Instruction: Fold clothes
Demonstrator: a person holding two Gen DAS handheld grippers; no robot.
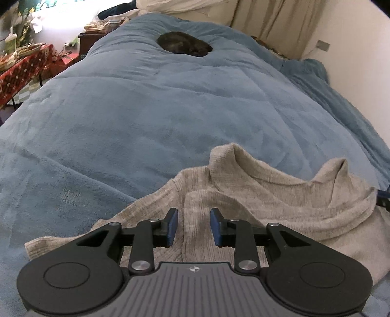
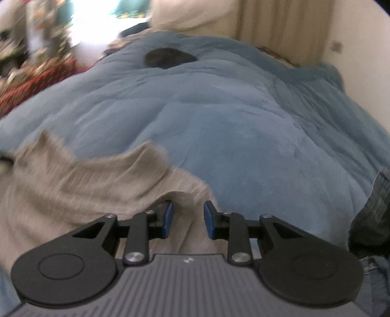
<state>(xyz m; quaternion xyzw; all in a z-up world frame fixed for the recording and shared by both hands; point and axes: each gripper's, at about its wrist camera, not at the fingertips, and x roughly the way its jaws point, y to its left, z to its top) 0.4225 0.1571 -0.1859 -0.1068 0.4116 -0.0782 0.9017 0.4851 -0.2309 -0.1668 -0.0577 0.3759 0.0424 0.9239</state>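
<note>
— Count of clothes on the bed?
— One beige ribbed sweater (image 1: 256, 195), crumpled near the front edge of the blue blanket (image 1: 146, 109). One dark round lump (image 1: 184, 44) far up the blanket (too dim to name). Something like denim (image 2: 373, 209) at the right edge of the right wrist view.

— And the grippers?
— Two. Left gripper (image 1: 193, 225): jaws partly apart, blue pads (image 1: 172, 226) either side of a raised fold of the sweater, not pressing on it. Right gripper (image 2: 187, 219): same partial gap, over the sweater's right edge (image 2: 185, 195), a ridge of knit between the pads, nothing clamped (picture blurred).

— Surroundings?
— One table with a red patterned cloth (image 1: 22, 70), cluttered, left of the bed. Cream curtain (image 1: 273, 22) and pale wall (image 1: 353, 80) on the right. Nothing lying between grippers and sweater.
</note>
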